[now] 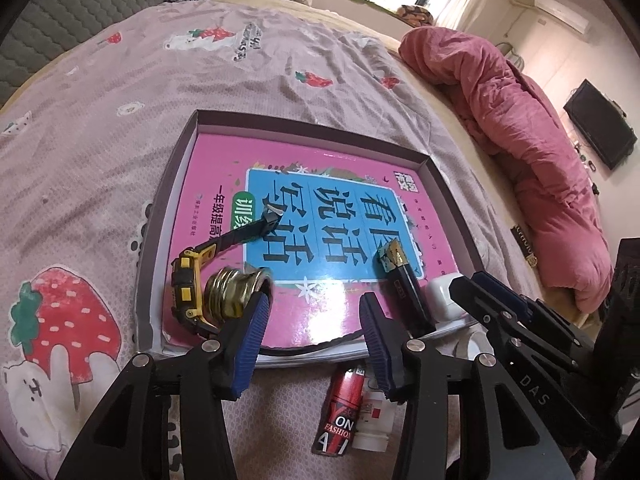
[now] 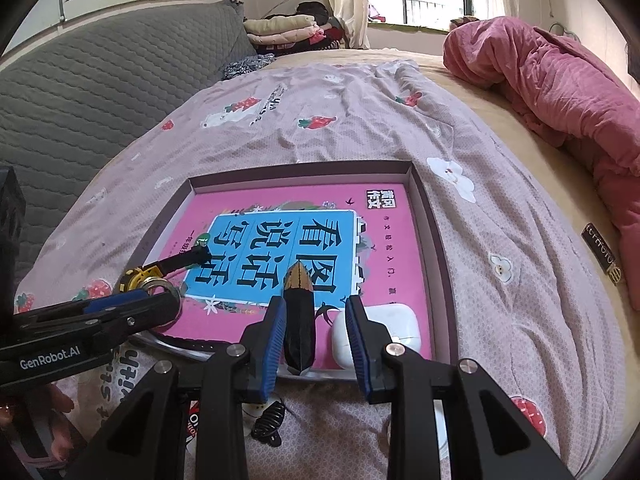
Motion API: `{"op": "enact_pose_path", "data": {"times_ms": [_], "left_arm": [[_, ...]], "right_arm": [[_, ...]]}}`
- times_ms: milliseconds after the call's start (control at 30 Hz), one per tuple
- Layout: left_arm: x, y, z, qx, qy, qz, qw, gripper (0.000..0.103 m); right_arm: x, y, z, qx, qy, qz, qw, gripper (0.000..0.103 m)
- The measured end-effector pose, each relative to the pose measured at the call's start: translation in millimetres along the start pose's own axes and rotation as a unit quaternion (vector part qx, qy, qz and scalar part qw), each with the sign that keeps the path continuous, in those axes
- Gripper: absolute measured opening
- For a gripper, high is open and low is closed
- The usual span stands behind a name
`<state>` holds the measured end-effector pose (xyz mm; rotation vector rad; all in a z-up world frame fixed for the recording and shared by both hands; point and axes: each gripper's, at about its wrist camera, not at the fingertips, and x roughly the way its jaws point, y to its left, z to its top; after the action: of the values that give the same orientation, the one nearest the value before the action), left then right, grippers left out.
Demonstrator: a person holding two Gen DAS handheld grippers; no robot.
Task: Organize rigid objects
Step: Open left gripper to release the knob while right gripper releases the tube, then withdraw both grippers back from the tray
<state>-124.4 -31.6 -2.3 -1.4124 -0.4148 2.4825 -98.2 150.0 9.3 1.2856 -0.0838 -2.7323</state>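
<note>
A shallow dark-rimmed box lies on the bed with a pink book inside it. On the book are a yellow-and-black watch, a gold round lid, a black faceted case with a gold end and a white earbud case. My left gripper is open over the book's near edge, and the gold lid leans against the outside of its left finger. My right gripper is open. The black case lies between its pads, and the right pad stands apart from it, beside the earbud case.
A red tube and a white bottle lie on the strawberry bedspread in front of the box. A black hair claw lies there too. A rolled pink quilt runs along the right, with a grey padded headboard on the left.
</note>
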Motion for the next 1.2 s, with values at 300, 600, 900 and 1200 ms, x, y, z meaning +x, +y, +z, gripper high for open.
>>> {"op": "enact_pose_path", "data": {"times_ms": [300, 600, 900, 1200], "left_arm": [[-11.6, -0.3, 2.7, 0.0, -0.011, 0.002, 0.9999, 0.049], [-23.3, -6.8, 1.6, 0.011, -0.024, 0.007, 0.9996, 0.052], [-35.2, -14.1, -0.5, 0.025, -0.037, 0.017, 0.9989, 0.063], [-44.0, -21.0, -4.6, 0.036, -0.042, 0.025, 0.9981, 0.068]], "right_arm": [[-6.2, -1.6, 2.0, 0.003, -0.007, 0.0, 1.0, 0.03], [-14.8, -3.5, 2.5, 0.006, -0.016, 0.0, 1.0, 0.045], [-24.3, -2.6, 3.4, 0.005, -0.023, 0.002, 1.0, 0.045], [-36.2, -4.6, 1.7, 0.003, -0.032, 0.003, 0.999, 0.048]]}}
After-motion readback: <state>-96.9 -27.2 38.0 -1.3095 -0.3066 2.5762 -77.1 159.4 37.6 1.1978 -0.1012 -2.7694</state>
